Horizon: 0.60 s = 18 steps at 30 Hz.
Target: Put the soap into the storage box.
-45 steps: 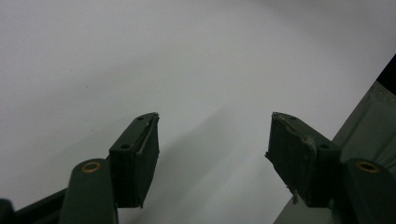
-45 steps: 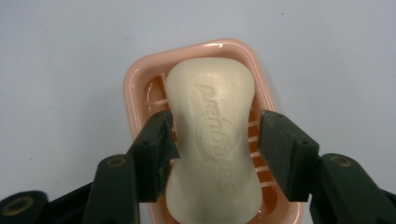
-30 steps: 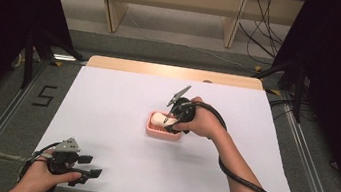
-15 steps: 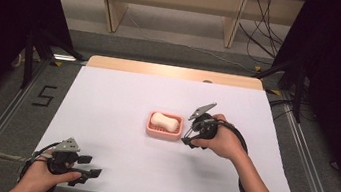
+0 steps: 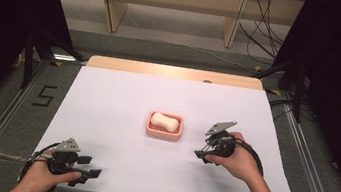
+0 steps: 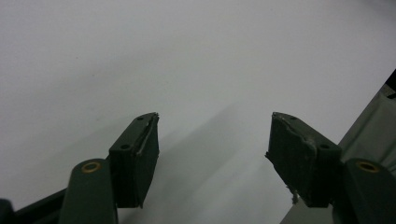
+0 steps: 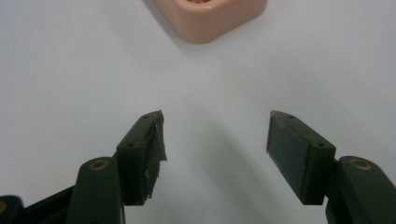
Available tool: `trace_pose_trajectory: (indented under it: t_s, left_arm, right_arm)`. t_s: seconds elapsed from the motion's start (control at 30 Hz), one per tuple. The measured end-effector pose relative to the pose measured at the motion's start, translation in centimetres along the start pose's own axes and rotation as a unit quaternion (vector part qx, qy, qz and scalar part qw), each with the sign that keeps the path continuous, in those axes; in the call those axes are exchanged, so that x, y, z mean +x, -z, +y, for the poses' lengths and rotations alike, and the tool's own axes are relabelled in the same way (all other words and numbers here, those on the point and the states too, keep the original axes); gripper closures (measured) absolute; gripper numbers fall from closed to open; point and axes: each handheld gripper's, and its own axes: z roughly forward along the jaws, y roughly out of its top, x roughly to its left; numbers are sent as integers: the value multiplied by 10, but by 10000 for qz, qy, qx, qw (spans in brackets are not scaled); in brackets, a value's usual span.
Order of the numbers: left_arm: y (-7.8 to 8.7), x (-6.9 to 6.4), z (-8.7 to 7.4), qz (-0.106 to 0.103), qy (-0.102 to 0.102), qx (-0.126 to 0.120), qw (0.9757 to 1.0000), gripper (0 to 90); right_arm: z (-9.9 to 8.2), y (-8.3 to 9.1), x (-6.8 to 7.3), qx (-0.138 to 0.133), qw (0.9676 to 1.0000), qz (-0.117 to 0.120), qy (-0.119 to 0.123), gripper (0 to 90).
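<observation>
A pink soap dish (image 5: 178, 135) sits near the middle of the white table, with a pale bar of soap (image 5: 164, 121) lying in it. To the dish's right, my right gripper (image 5: 200, 155) rests low over the table, held by a hand, its jaws open and empty. In the right gripper view the right gripper (image 7: 212, 144) points at the dish's corner (image 7: 210, 21), a short way ahead. My left gripper (image 5: 89, 173) lies at the table's front left edge, open with nothing in it. In the left gripper view the left gripper (image 6: 212, 144) faces bare white tabletop.
The white table (image 5: 118, 93) has a wooden strip (image 5: 172, 71) along its far edge. Metal rails (image 5: 4, 113) run along both sides on the grey floor. Wooden shelf legs (image 5: 112, 9) and cables (image 5: 262, 38) lie beyond the table.
My right gripper has drawn back from over the soap dish to the right and toward the front, now open and empty. The soap lies in the dish. The left gripper has stayed put.
</observation>
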Motion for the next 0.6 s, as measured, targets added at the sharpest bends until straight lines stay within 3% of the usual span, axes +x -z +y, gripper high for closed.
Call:
trace_pose_trajectory:
  t_s: [0.1, 0.2, 0.23, 0.33, 0.37, 0.4, 0.43, 0.47, 0.6]
  left_arm:
    - [0, 1, 0, 14, -6, 55, 10000, 332]
    - [-1, 0, -1, 13, 53, 25, 10000, 332]
    - [-1, 0, -1, 17, 57, 28, 10000, 332]
    - [-2, 0, -1, 18, 120, 23, 9999, 331]
    - [-2, 0, -1, 18, 101, 11, 9999, 332]
    - [-1, 1, -1, 19, 30, 73, 10000, 331]
    - [-1, 0, -1, 3, 72, 24, 10000, 332]
    - [-2, 0, -1, -15, 115, 19, 9999, 332]
    - [-2, 0, 0, -24, 55, 37, 10000, 332]
  right_arm:
    - [-10, 4, 3, -40, 9999, 16, -95, 378]
    - [-21, 5, 7, -265, 9995, -2, -153, 387]
    - [-24, 7, 8, -211, 9995, -46, -239, 395]
    - [-33, 6, 8, -594, 9981, -41, -145, 433]
    - [-36, 7, 11, -639, 9974, -19, -346, 454]
    - [-38, 9, 10, -614, 9977, -21, -280, 492]
    - [-43, 10, 13, -660, 9966, -117, -477, 509]
    - [-44, 10, 14, -673, 9959, -34, -600, 519]
    - [-49, 12, 16, -654, 9956, -165, -644, 550]
